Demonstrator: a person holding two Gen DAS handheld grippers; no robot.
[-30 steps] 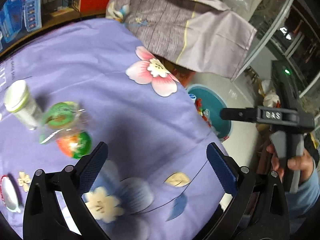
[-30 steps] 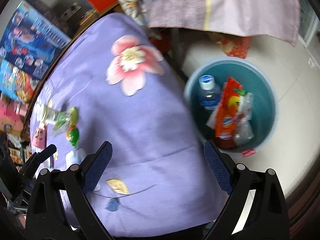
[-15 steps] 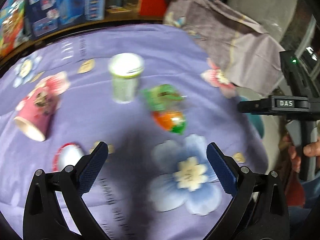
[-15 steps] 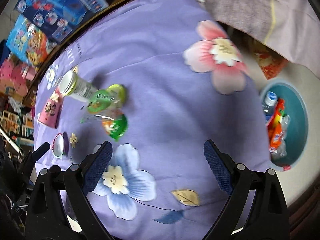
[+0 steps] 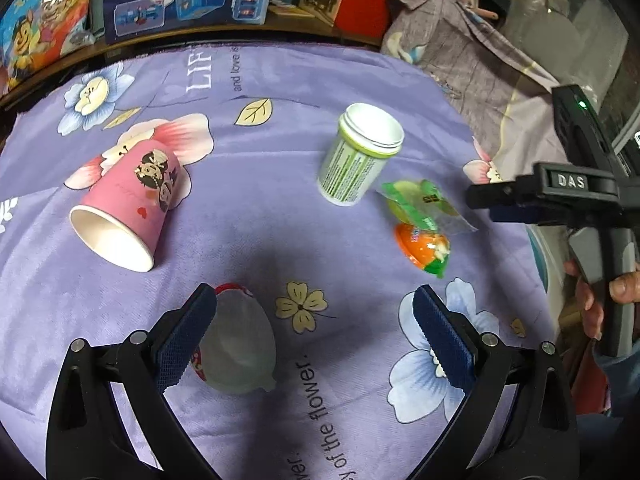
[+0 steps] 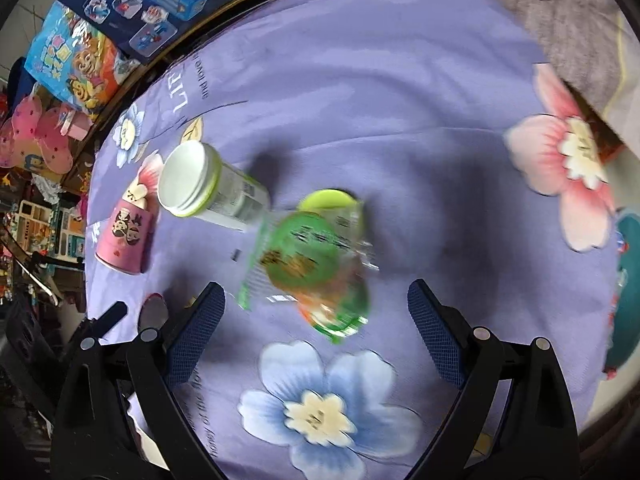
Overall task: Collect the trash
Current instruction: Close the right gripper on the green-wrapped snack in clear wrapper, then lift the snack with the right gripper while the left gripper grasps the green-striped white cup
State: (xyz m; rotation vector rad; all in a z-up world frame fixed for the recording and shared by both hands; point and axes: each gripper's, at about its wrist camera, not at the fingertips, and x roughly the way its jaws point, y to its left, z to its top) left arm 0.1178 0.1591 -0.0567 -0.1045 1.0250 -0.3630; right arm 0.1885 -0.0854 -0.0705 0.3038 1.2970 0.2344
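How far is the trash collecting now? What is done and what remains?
Nothing is in hand: left gripper and right gripper are both open. The teal bin shows only at the frame's edge. Left on the cloth: pink cup, white-green container, jelly cup packets, clear lid.

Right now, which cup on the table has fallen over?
The pink cartoon paper cup has tipped onto its side, with its open mouth showing. The green-and-white cup stands upright, and the small clear cup sits by the left claw.
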